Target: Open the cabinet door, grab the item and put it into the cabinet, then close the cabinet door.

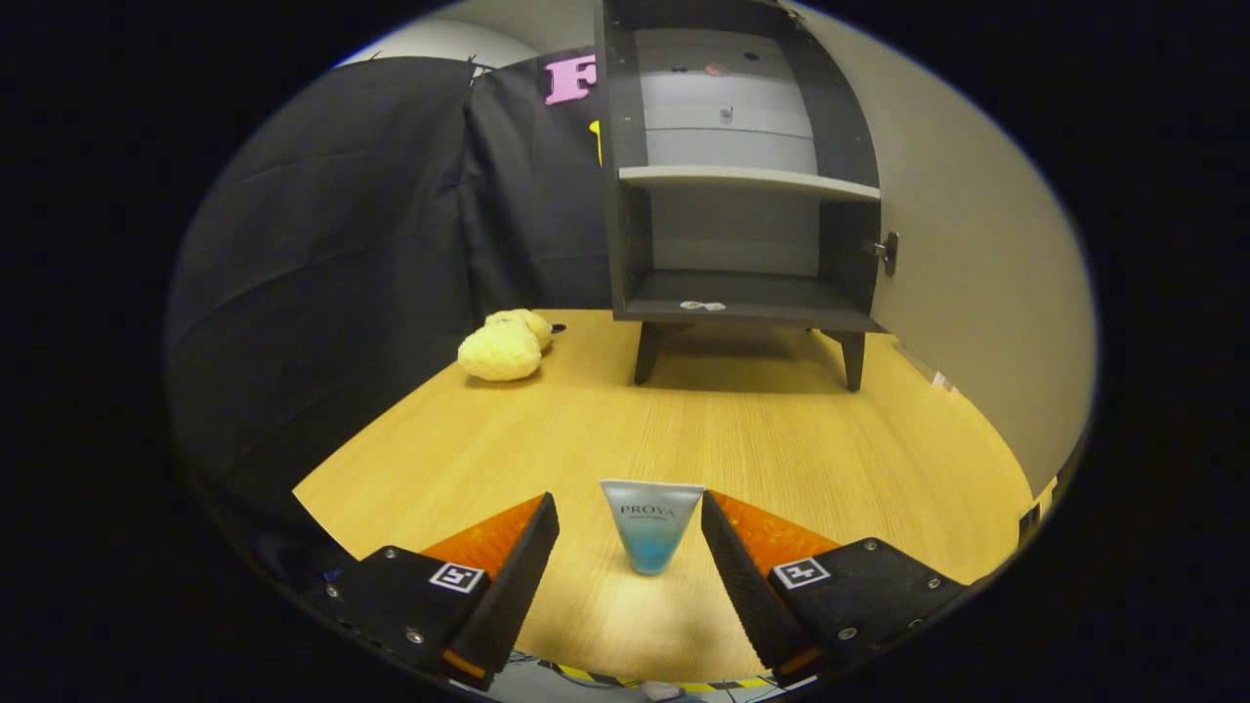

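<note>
A small tube (650,525), pale grey at its wide top and blue at its cap, stands cap-down on the wooden table (801,439). It sits between the fingertips of my gripper (630,522), whose fingers are spread with a gap on each side of the tube, so neither presses on it. Beyond, a dark cabinet (737,186) on short legs stands at the far edge of the table. Its door (967,264) is swung wide to the right, handle (887,252) showing. Inside are a pale upper shelf (747,180) and a dark bottom shelf (752,293).
A yellow plush toy (503,347) lies on the table left of the cabinet's legs. Black cloth walls off the left and back. Something small and pale (703,306) lies at the front of the bottom shelf. The table's near edge runs just behind the fingers.
</note>
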A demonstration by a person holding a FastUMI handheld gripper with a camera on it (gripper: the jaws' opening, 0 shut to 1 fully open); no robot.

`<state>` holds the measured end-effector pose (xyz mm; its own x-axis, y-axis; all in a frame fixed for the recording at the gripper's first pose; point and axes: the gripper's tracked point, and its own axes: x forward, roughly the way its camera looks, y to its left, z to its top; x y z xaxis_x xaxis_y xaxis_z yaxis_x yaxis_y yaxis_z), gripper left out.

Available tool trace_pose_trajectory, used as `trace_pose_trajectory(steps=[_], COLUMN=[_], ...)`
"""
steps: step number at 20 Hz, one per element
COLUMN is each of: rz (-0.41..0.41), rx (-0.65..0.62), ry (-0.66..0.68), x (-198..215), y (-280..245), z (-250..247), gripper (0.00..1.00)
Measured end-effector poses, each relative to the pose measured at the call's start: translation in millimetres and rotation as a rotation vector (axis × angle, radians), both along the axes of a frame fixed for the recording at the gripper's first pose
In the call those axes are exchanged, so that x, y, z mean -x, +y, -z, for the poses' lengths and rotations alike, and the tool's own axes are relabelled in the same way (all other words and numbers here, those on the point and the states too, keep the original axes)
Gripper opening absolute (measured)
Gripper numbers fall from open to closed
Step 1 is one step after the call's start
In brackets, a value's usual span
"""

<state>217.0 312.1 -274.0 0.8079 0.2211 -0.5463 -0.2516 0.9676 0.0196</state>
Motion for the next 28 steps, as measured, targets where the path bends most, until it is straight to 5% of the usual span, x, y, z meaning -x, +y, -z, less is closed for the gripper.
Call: trace_pose_trajectory(steps=[3, 6, 7, 14, 28], rz=[0.049, 0.068, 0.065, 0.073, 0.077], rx=[0.004, -0.001, -0.005, -0.033, -0.134], ry=[0.078, 0.107, 0.113, 0.051, -0.239], x=[-6.7, -16.9, -18.1, -49.0, -173.2], y=[-3.0, -4.7, -5.2, -23.7, -47.3], z=[29.5, 36.4, 33.2, -24.2, -250.4], gripper=[0.82, 0.54, 0.52, 0.51, 0.51])
